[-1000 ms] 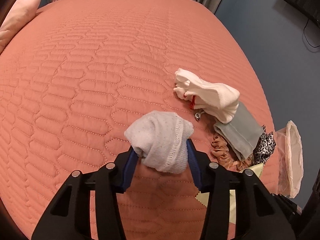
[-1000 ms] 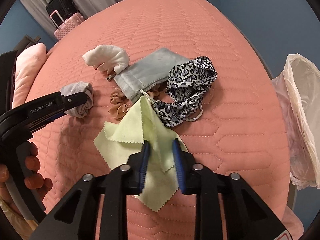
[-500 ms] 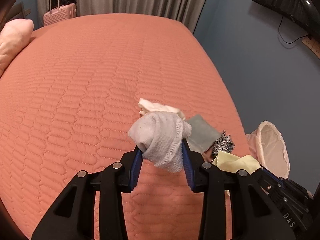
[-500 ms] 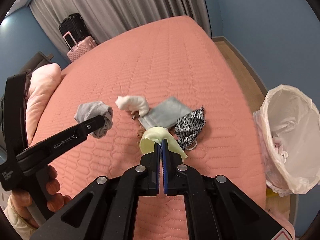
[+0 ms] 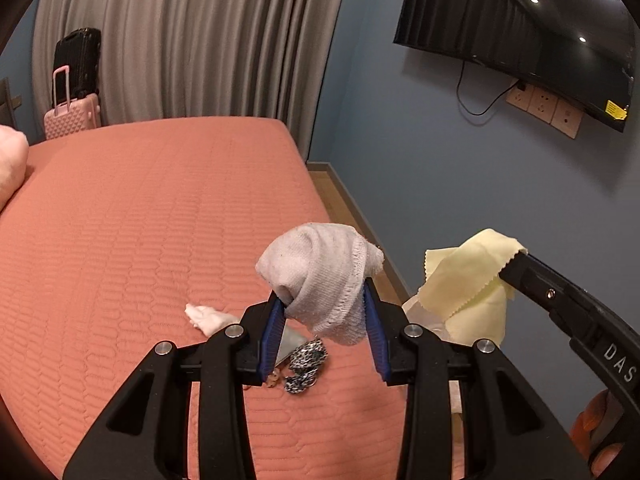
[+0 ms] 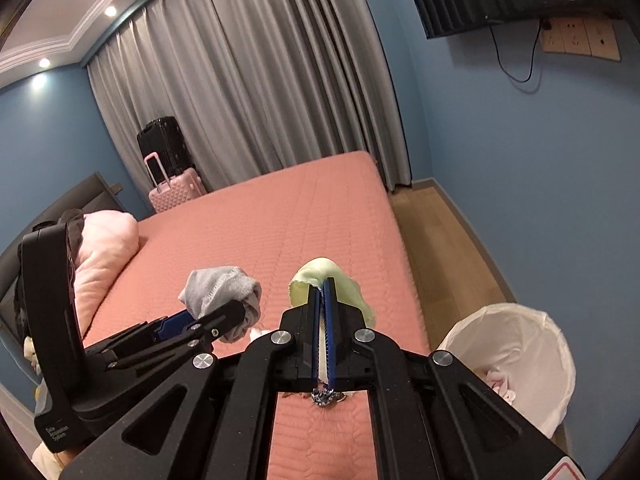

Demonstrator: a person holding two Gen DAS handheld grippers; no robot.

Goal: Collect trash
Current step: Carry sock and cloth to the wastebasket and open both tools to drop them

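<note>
My left gripper is shut on a rolled grey sock and holds it up above the pink quilted bed. The sock also shows in the right wrist view. My right gripper is shut on a pale yellow cloth, raised beside the left one; the cloth hangs at the right of the left wrist view. A bin lined with a white bag stands on the floor by the bed's right edge.
On the bed lie a white sock, a grey pouch and a leopard-print scrunchie. A pink pillow is at the left. Suitcases stand by the curtains. A TV hangs on the blue wall.
Both grippers have lifted well up from the bed, carrying the sock and the yellow cloth. The right gripper closed on the cloth a second ago.
</note>
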